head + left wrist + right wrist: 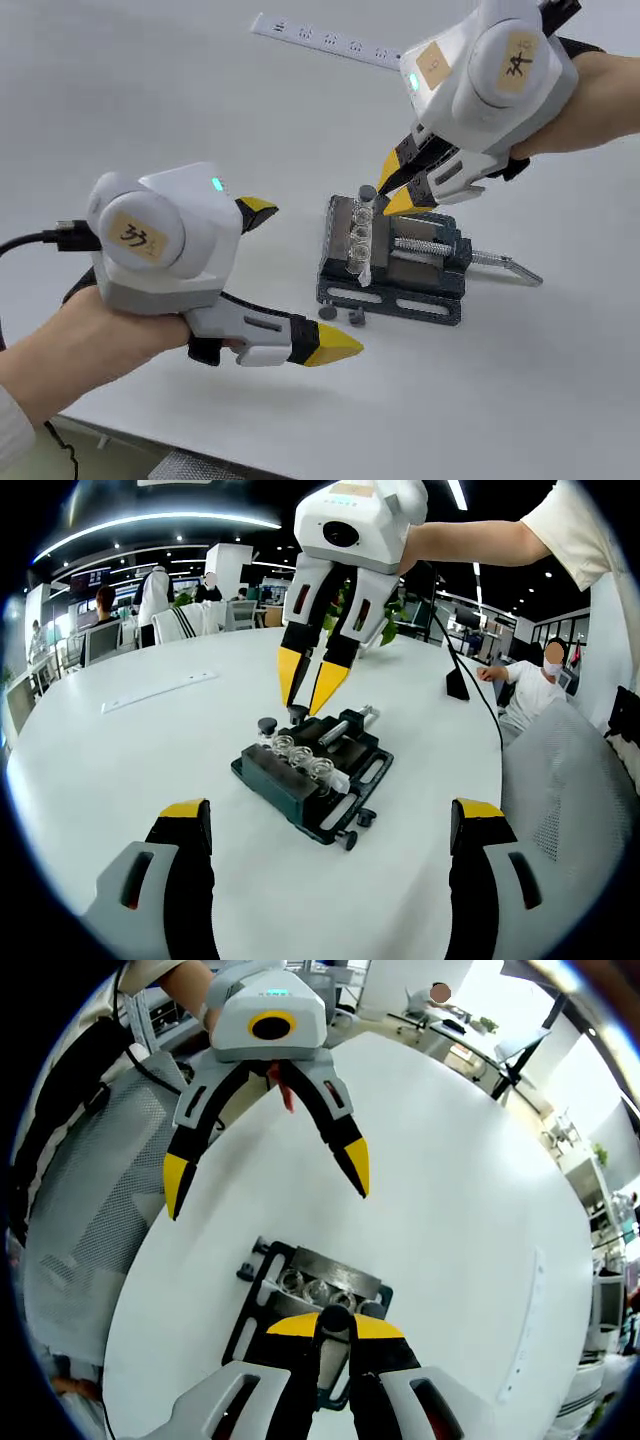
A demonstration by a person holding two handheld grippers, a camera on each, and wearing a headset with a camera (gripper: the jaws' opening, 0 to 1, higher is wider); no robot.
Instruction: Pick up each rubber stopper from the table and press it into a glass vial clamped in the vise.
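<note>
A dark vise (420,275) (300,790) (262,1295) clamps a row of glass vials (360,238) (298,756) (318,1290). The far end vial carries a grey rubber stopper (367,192) (267,724). My right gripper (390,200) (305,705) (333,1328) hovers just above the vials, shut on another stopper (297,713) (333,1322). My left gripper (305,278) (330,810) (267,1180) is held open and empty on the near side of the vise. Two loose stoppers (357,318) (348,840) lie on the table by the vise's near edge.
A white power strip (325,40) (160,692) lies at the far side of the white table (200,110). The vise's screw handle (505,263) sticks out to the right. In the left gripper view, people sit at desks beyond the table.
</note>
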